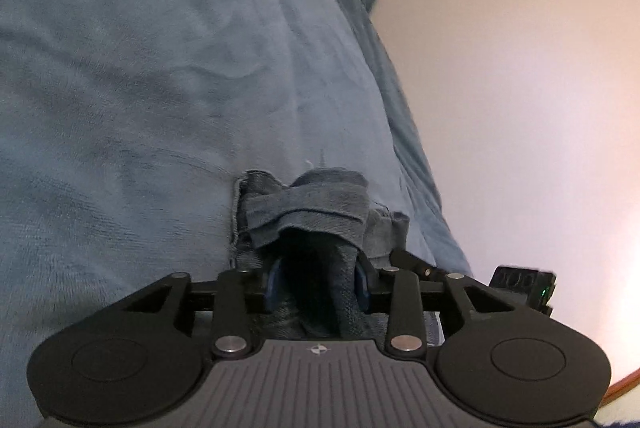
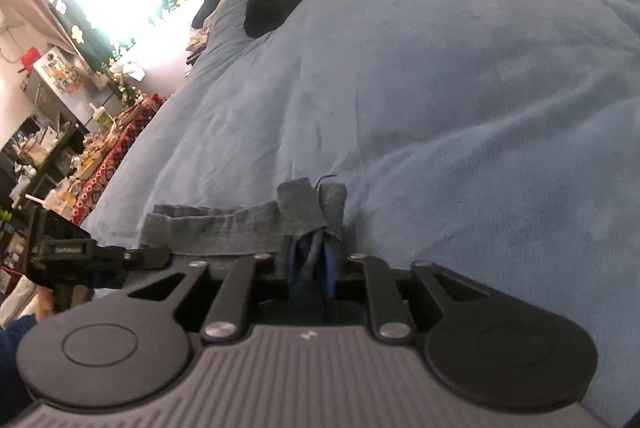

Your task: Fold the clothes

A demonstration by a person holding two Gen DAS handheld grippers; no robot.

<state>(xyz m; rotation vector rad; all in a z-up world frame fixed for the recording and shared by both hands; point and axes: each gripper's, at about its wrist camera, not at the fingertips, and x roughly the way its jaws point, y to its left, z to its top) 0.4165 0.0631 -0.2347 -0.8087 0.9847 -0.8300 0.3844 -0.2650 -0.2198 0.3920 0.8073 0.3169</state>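
Left wrist view: the left gripper is clamping a bunched hem of the grey-blue garment, which is hanging just above the blue blanket near the white wall.

Right wrist view: the right gripper is pinching the same garment at another bunched edge, the cloth spanning leftward toward the other tool. A dark item is lying far off on the blanket.

The fabric appears soft, light and limp; hold it at corners or hems.

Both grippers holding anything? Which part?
Yes. Left gripper and right gripper are each shut on a bunched edge of the grey-blue garment, held above the blue blanket.
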